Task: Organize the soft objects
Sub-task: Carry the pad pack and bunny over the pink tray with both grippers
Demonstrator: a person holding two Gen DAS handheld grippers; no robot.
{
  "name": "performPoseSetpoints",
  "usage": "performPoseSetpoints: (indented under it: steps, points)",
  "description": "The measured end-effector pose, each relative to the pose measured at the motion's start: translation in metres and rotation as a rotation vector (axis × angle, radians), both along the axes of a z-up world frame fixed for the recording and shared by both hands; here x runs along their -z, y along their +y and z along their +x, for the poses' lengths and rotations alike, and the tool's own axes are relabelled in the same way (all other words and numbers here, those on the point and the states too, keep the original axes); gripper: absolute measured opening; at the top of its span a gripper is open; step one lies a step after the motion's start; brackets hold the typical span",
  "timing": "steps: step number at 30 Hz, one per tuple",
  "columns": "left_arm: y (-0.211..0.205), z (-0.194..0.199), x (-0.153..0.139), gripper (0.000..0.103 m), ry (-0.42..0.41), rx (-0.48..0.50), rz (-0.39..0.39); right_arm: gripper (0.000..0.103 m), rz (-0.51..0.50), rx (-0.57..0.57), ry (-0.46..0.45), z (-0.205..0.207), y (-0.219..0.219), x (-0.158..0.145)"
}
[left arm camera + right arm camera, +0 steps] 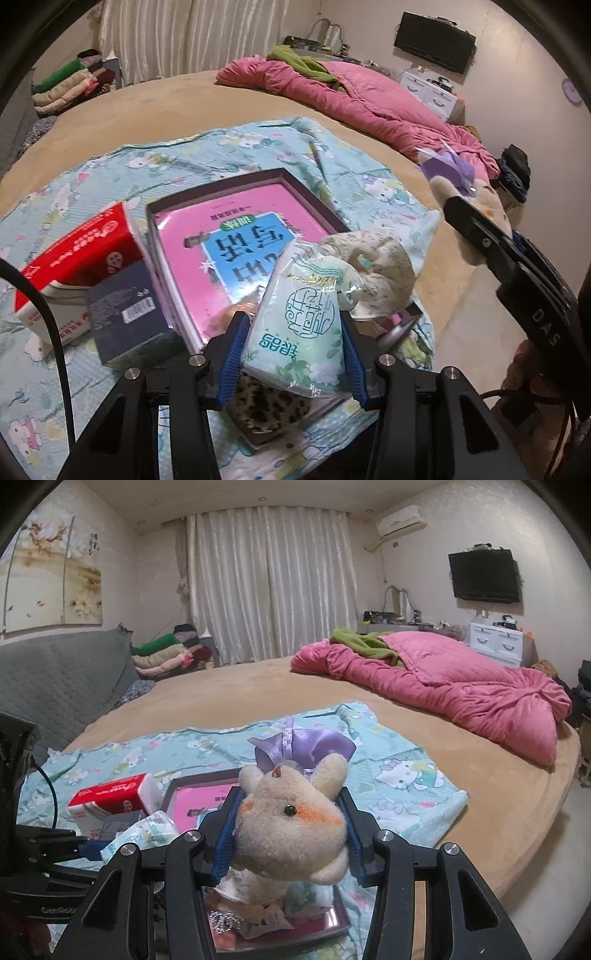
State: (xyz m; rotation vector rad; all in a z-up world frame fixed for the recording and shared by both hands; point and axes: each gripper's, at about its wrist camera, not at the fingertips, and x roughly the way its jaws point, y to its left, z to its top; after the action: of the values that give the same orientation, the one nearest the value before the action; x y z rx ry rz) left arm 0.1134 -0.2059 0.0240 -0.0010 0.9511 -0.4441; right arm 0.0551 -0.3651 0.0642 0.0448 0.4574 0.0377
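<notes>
My left gripper is shut on a pale green tissue pack, held over a dark shallow box that holds a pink book. A crumpled patterned cloth lies in the box's right end. My right gripper is shut on a beige plush toy with a purple satin bow. That toy and the right gripper's finger show at the right of the left wrist view. The tissue pack appears at lower left in the right wrist view.
A red tissue pack and a dark blue box lie left of the shallow box on a turquoise cartoon-print cloth. A pink quilt covers the bed's far right. Folded clothes are stacked near the curtain.
</notes>
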Motion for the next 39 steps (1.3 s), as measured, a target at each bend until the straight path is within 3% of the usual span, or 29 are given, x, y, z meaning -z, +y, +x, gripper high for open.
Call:
performPoseSetpoints:
  steps: [12, 39]
  points:
    - [-0.001, 0.016, 0.038, 0.048, 0.070, -0.025, 0.036, 0.051, -0.052, -0.092, 0.088, 0.017, 0.024, 0.023]
    - [0.027, 0.035, 0.066, 0.048, 0.101, -0.081, 0.017, 0.051, -0.030, -0.259, 0.243, 0.062, 0.068, 0.068]
